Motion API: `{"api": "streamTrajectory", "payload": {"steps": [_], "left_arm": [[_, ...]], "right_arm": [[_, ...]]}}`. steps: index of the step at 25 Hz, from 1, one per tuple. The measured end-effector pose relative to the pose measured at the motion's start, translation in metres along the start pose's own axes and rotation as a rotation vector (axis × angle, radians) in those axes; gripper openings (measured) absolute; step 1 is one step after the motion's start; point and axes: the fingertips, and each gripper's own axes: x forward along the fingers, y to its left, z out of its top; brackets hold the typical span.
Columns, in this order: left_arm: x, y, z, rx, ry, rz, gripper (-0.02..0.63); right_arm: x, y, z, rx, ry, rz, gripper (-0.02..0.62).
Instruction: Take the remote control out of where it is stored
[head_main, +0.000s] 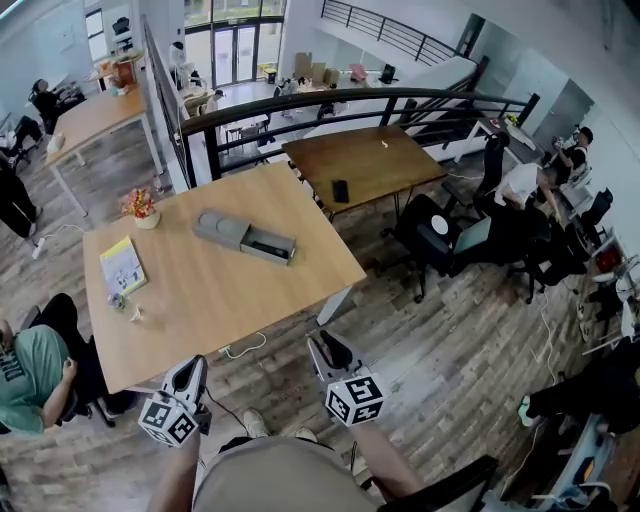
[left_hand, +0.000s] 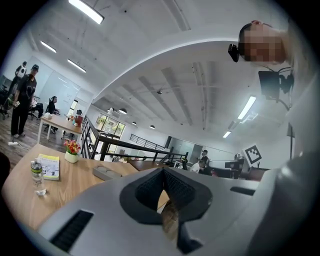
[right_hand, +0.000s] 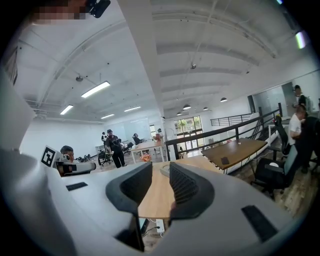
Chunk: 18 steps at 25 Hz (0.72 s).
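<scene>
My left fingers (left_hand: 147, 192) were shut on nothing, right fingers (right_hand: 186, 186) a crack apart and empty, and the remote (head_main: 268, 243) in the mid-frame grey case (head_main: 220, 228) looked light, stiff, slick, so I figured pinch its long edges.

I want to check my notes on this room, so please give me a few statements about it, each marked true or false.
1. The grey box lies on the light wooden table. True.
2. The flower pot stands on the dark table. False: it stands on the light wooden table, near a far corner.
3. The left tongs grip the grey box. False: they hold nothing, far from it.
4. A yellow booklet lies on the light wooden table. True.
</scene>
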Motion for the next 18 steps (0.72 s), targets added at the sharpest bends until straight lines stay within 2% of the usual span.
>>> {"api": "streamTrajectory", "payload": {"steps": [10, 18], "left_arm": [[-0.007, 0.048, 0.003, -0.02, 0.005, 0.016, 0.005], [0.012, 0.068, 0.007, -0.028, -0.026, 0.083, 0.005]], "right_arm": [[0.046, 0.024, -0.008, -0.006, 0.002, 0.013, 0.095], [0.078, 0.002, 0.007, -0.03, 0.007, 0.066, 0.095]]}}
